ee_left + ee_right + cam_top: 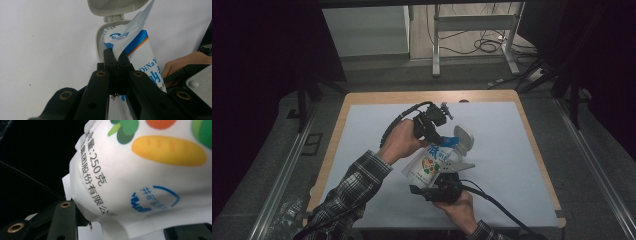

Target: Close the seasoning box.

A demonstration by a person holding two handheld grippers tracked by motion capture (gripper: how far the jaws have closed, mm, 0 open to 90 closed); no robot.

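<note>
1. Your white pouch (432,164) – carrot picture, blue band – hangs above the table (522,150).
2. It reads "250克" and "DiNa".
3. Left gripper (115,55) pinches its top; right gripper (439,186) clamps its base.

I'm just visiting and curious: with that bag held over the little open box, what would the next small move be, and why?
Probably tip the bag a bit further toward the open box. The left gripper pinches the bag's torn top right at the box's rim, under its raised lid, while the right gripper holds the bottom end.
</note>
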